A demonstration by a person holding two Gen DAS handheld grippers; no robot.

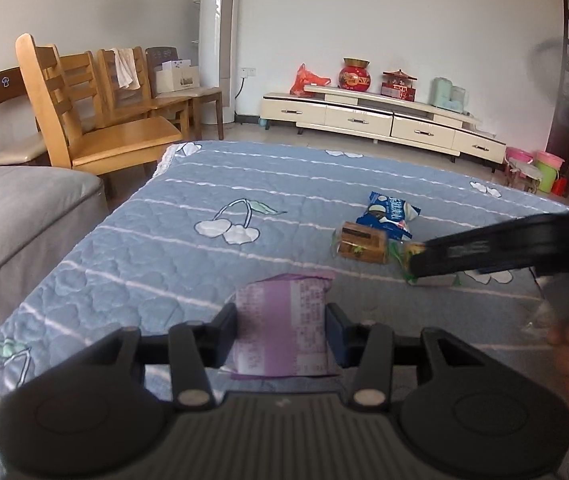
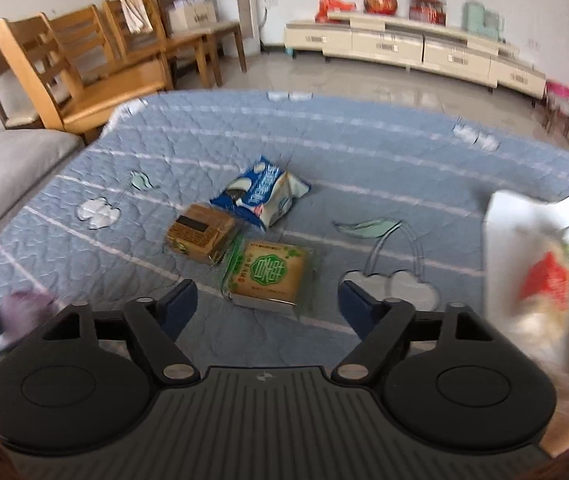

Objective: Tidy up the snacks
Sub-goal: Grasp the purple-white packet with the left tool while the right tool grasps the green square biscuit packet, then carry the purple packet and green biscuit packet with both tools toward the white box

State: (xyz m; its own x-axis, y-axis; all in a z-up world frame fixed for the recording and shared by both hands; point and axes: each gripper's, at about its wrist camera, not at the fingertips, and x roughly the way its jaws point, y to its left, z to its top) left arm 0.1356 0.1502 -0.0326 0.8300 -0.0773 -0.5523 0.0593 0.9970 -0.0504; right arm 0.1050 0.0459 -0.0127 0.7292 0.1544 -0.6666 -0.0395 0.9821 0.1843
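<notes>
My left gripper (image 1: pixel 282 316) is shut on a purple snack packet (image 1: pixel 284 292), held just above the blue quilt (image 1: pixel 144 248). Ahead to the right lie a blue-and-white packet (image 1: pixel 390 212), a brown packet (image 1: pixel 362 242) and a yellow packet with a green label (image 2: pixel 270 268). My right gripper (image 2: pixel 268 296) hovers open over the yellow packet, its pads apart from it. In the left wrist view one of its fingers (image 1: pixel 484 248) hides most of that packet. The purple packet (image 2: pixel 24 304) shows blurred at the lower left of the right wrist view.
A white bag (image 2: pixel 524 264) with red and green packets stands at the quilt's right. A grey sofa (image 1: pixel 12 216) borders the left side. Wooden chairs (image 1: pixel 104 132) and a low cream cabinet (image 1: pixel 364 116) stand beyond the far edge.
</notes>
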